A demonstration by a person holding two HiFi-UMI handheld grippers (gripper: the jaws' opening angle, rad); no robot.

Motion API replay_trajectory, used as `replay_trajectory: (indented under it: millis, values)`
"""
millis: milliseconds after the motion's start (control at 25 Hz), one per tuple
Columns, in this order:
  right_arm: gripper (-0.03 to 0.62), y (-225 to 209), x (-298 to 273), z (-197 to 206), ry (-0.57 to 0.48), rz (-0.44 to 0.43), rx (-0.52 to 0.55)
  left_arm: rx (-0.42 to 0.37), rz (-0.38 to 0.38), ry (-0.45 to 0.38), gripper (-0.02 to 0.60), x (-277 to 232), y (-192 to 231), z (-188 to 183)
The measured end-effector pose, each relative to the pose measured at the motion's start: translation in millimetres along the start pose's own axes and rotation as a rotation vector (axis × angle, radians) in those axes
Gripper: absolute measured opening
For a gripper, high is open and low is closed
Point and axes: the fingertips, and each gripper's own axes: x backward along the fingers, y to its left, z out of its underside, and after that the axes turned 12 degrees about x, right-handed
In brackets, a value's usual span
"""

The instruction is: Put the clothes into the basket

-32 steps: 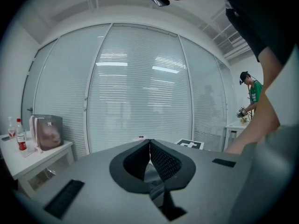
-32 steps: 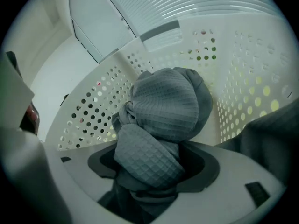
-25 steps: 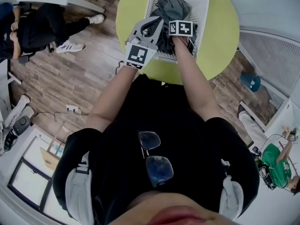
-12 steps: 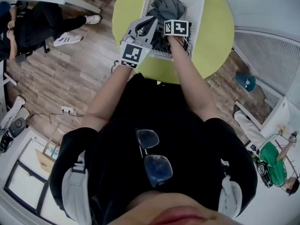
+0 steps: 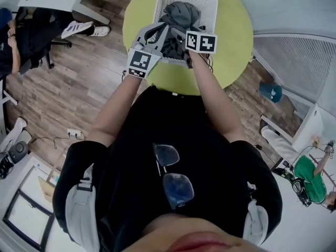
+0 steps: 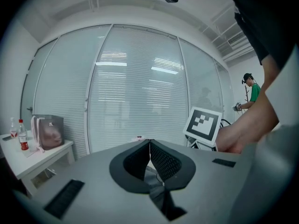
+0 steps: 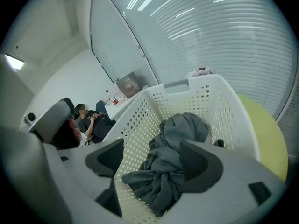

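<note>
My right hand-held gripper hangs above the near end of the white basket. Its jaws are spread wide, have just been opening, and grip nothing. The grey clothes show through the gap between the jaws but lie lower down, heaped in a crumpled pile inside the basket and clear of both pads. My left hand-held gripper is just beside the right one at the basket's near edge. Its jaws are pressed together with nothing between them, and it faces a wall of pale blinds. The basket stands on a round yellow-green desk over a wood-plank floor.
</note>
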Motion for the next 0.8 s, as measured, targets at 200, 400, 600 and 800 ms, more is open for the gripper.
replay_trajectory:
  millis: [200,400,600,800]
  values:
    - [0.376,17,48,-17,-0.130,-0.046,0.069,0.003,0.038,-0.001,0.011,15,-18,-5]
    - [0.374,33,101,-38,-0.299,-0.047,0.248,0.016,0.088,-0.006,0.011,25,-41,-14]
    - [0.374,41,144,-41,-0.402,-0.023,0.368,0.010,0.124,-0.017,0.011,31,-64,-22]
    - [0.332,48,182,-50,-0.550,-0.017,0.407,-0.004,0.185,-0.022,0.011,36,-83,-32]
